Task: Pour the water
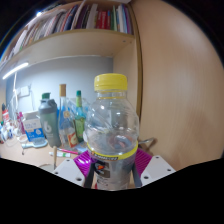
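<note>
- Nearest the camera: the gripper (112, 163), its two fingers carrying magenta pads (84, 160), one on each side of a clear plastic bottle (111, 135).
- Fingers appear clamped on the bottle's lower body; both pads sit against its walls with no gap visible at either side. Bottle fills the space between them.
- Bottle: transparent, ribbed, yellow screw cap (111, 82) on top, a yellow-green label band low on the body. Stands upright or close to it. Whether its base rests on anything cannot be seen.
- Water level hard to read through the glare; cannot tell how full it is.
- Handling, judged: thin plastic, light if near empty, noticeably heavier if full. Walls will flex under a hard squeeze; smooth surface may slip, more so if wet. Ribs and label band give some purchase.
- Best hold, judged: mid to lower body, as now, below the shoulder, so the neck stays free to tip.
- The cap looks to be on; no pouring until it is off.
- Beyond the bottle: a cluttered surface (30, 152) with several other bottles (65, 122) and packages, well behind.
- Above: a shelf of books (75, 20). A pale wooden panel (180, 90) stands alongside.
- No receiving cup or glass identified.
</note>
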The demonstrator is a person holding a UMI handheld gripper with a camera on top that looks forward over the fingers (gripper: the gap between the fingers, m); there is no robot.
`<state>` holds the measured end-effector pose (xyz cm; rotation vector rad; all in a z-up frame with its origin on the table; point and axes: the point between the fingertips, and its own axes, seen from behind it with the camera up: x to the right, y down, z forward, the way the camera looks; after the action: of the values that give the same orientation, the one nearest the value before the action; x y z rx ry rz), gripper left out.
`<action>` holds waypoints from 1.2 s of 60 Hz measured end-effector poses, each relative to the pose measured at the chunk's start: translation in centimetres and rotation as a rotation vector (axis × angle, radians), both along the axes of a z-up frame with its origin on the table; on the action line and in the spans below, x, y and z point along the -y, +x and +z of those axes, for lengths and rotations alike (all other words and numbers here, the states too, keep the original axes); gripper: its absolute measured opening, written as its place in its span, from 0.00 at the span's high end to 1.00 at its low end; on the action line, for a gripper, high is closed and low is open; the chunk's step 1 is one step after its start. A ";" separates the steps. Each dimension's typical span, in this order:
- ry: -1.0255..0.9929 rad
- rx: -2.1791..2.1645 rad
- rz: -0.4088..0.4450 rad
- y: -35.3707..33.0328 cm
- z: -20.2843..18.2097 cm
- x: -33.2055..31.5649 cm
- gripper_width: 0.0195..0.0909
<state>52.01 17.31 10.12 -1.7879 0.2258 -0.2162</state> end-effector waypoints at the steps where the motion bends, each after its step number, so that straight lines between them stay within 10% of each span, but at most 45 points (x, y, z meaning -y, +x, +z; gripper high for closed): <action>1: -0.006 0.004 -0.001 0.0 -0.6 -0.1 0.46; 25: -0.080 -0.028 -0.002 0.0 -4.4 -0.2 0.40; 31: -0.211 -0.061 -0.027 0.1 -6.7 1.4 0.06; 72: -0.206 -0.181 -0.028 -12.3 5.1 27.3 0.09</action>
<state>39.73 -9.98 15.23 -2.0121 0.3693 -0.0996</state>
